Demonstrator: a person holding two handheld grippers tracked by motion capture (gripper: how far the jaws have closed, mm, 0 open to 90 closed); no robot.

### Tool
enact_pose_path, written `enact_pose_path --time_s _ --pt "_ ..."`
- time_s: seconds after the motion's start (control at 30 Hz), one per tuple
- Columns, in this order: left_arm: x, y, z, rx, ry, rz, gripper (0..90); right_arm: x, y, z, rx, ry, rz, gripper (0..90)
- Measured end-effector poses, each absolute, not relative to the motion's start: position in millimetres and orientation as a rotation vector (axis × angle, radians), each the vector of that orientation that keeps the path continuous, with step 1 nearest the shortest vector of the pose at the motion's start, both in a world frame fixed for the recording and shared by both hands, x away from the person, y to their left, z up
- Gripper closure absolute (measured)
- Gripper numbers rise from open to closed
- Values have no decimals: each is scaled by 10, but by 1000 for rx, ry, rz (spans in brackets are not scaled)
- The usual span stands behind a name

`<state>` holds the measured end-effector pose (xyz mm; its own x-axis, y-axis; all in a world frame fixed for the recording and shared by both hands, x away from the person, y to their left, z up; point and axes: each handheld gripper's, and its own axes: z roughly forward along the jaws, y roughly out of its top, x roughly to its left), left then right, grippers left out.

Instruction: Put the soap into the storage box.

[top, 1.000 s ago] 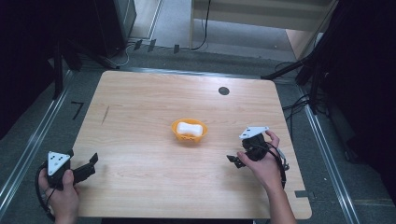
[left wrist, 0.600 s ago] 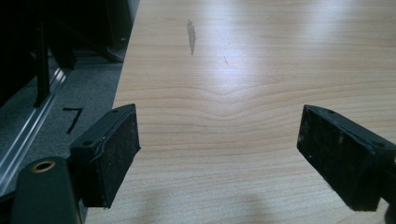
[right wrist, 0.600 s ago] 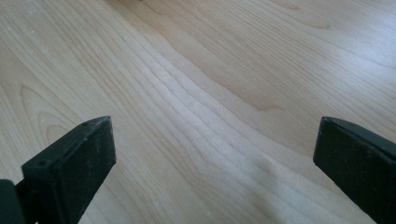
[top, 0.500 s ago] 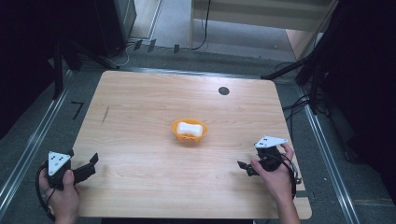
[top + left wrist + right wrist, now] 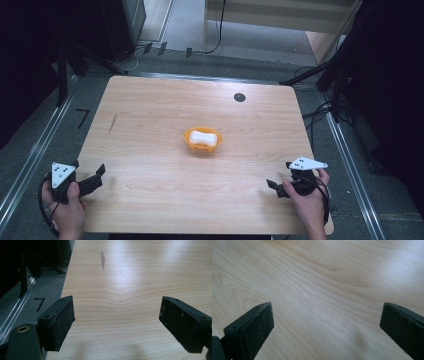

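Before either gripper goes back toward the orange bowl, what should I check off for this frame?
1. Left gripper open, nothing between its jaws: ok.
2. Right gripper open, nothing between its jaws: ok.
3. Orange bowl upright near the table's middle: ok.
4. White object lies inside the bowl: ok.
5. Bare wood between each gripper and the bowl: ok.
6. What the white object is: cannot tell.
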<state>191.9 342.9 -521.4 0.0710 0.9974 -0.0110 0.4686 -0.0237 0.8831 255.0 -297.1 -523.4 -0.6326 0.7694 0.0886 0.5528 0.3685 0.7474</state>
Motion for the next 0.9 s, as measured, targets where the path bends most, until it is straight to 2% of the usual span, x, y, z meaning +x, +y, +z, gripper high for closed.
enact_pose_path --time_s 0.9 --pt "1921 3428 -5214 1597 1497 888 133 2145 -3547 -5370 1309 2198 1159 0"
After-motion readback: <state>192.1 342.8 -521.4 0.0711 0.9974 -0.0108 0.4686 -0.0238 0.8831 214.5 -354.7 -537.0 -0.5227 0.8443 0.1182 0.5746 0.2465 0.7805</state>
